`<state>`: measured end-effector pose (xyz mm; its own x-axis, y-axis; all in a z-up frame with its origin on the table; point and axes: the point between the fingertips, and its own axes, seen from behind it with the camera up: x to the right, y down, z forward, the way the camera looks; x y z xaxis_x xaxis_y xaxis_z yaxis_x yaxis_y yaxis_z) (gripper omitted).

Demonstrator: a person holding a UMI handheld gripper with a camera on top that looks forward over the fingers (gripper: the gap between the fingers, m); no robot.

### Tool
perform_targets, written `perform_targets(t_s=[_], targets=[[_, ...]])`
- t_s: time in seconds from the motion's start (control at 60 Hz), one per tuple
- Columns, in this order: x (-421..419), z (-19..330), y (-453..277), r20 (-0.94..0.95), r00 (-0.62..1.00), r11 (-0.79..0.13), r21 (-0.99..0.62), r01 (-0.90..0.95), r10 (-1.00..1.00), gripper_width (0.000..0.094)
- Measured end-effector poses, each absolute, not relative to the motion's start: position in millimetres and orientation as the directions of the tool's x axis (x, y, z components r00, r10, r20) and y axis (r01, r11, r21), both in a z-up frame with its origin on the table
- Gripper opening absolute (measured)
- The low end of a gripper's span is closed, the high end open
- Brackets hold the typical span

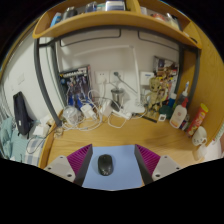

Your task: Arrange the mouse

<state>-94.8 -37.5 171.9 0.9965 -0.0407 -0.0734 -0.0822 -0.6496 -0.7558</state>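
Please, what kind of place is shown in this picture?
Probably a home or dorm study desk. A wooden desk holds a mouse on a blue mouse pad, tangled cables lie by the wall, and a shelf hangs above. The mouse stands between the open fingers.

The gripper's (105,165) two fingers run out of view at their near ends, so only their pink pads (66,164) and tips show. The blue mat (122,172) between them is cut off at its near edge. Far beyond the fingers, the clutter (85,110) along the wall, cables and small bottles, is too small to tell apart.
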Motion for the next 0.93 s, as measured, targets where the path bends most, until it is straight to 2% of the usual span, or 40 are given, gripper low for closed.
perform_targets(t_s=[0.15, 0.317, 0.517, 0.933], targets=[[-68.7, 231.1, -60.3, -0.047, 0.998, -0.610, -0.790, -0.065, -0.045, 0.0840], [-42.4, 268.9, -91.3, -0.062, 0.997, -0.585, -0.807, -0.080, -0.051, 0.0835], [-12.6, 290.6, -122.4, -0.082, 0.995, -0.569, -0.817, -0.097, -0.052, 0.0828], [15.7, 298.8, -145.5, -0.094, 0.995, -0.541, -0.836, -0.095, -0.030, 0.0832]])
